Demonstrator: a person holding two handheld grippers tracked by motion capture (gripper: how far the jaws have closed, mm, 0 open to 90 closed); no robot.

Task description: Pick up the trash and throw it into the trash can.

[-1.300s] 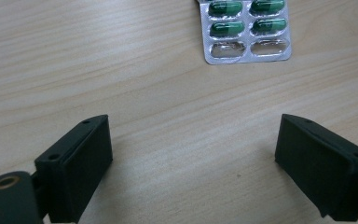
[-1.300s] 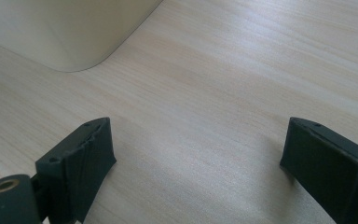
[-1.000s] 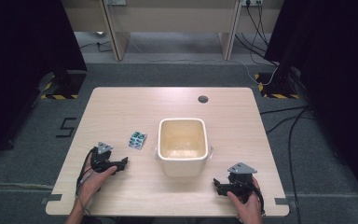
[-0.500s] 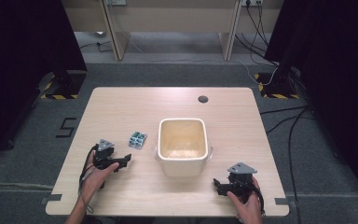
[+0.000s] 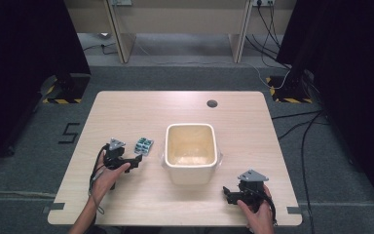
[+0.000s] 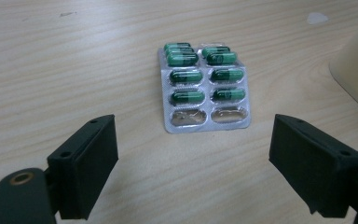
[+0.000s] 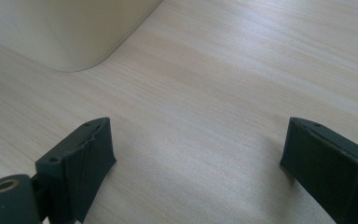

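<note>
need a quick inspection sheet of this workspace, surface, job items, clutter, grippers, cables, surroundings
Surface: light wooden table, with a dark round hole near its far edge.
Job's things: blister pack of green capsules lying flat, its two nearest pockets empty; cream square tub at mid table, nothing seen inside.
Clutter: nothing seen.
Grippers: left gripper open, jaws spread on either side of the pack's near end, not touching it; right gripper open over bare wood near the tub's corner, holding nothing.
Cables: one trails from the left gripper along the forearm; more lie on the floor at far right.
Surroundings: grey floor, black curtains on both sides, a wooden desk behind.
</note>
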